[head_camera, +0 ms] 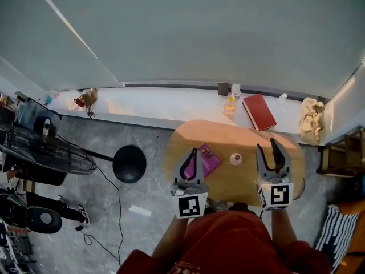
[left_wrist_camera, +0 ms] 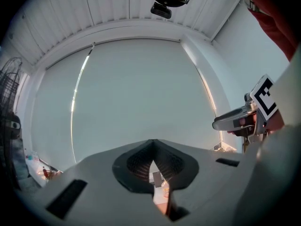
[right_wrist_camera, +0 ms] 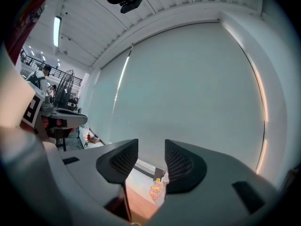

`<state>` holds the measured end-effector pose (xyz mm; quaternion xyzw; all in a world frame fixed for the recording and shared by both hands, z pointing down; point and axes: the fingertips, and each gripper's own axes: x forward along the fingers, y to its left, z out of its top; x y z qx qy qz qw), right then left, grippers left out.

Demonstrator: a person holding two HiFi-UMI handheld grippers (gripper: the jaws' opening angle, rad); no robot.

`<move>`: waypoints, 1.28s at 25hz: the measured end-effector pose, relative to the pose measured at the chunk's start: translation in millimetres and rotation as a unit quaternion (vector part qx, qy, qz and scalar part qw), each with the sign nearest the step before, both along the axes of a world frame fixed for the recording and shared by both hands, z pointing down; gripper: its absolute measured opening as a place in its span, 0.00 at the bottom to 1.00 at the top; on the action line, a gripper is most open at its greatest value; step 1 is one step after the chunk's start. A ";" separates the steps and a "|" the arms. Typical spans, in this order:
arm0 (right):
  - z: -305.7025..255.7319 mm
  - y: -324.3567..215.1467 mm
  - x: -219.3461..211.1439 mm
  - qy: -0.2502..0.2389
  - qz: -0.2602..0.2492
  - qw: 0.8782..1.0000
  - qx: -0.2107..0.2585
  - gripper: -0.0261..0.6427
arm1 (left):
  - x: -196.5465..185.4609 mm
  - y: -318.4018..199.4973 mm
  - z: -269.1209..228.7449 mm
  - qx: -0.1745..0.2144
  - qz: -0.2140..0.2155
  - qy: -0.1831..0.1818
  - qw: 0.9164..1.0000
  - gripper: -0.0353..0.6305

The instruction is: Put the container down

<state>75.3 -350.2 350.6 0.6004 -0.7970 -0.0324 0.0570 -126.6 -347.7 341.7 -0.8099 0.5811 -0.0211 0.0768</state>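
Note:
A small round whitish container [head_camera: 235, 159] stands by itself on the round wooden table [head_camera: 239, 136], between my two grippers. A purple packet [head_camera: 212, 158] lies to its left, partly behind my left gripper [head_camera: 195, 150]. That gripper's jaws meet at the tips [left_wrist_camera: 153, 142] with nothing between them. My right gripper [head_camera: 266, 144] hangs over the table to the right of the container. Its jaws stand apart [right_wrist_camera: 151, 158] and hold nothing. Both grippers point up toward the pale wall, and neither touches the container.
A white ledge [head_camera: 171, 104] behind the table carries a yellow bottle [head_camera: 230, 104], a clear bottle [head_camera: 235, 90], a red book [head_camera: 259, 111] and a cloth bag [head_camera: 311, 119]. A fan [head_camera: 57, 153] with a black base [head_camera: 129, 163] stands left. Wooden shelving [head_camera: 342, 153] is on the right.

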 end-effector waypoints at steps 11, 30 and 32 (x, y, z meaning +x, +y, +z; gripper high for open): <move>-0.7 -5.6 5.7 0.015 0.001 1.000 0.015 0.03 | 7.3 -1.5 1.2 -0.001 0.000 -0.006 1.000 0.06; 7.0 -12.0 -6.6 0.030 -0.037 0.999 0.000 0.03 | 4.4 -4.0 9.8 -0.014 -0.015 0.003 1.000 0.06; 10.2 -11.2 -6.7 0.031 -0.040 0.999 -0.002 0.03 | 5.2 -3.5 11.2 -0.014 -0.015 0.000 1.000 0.06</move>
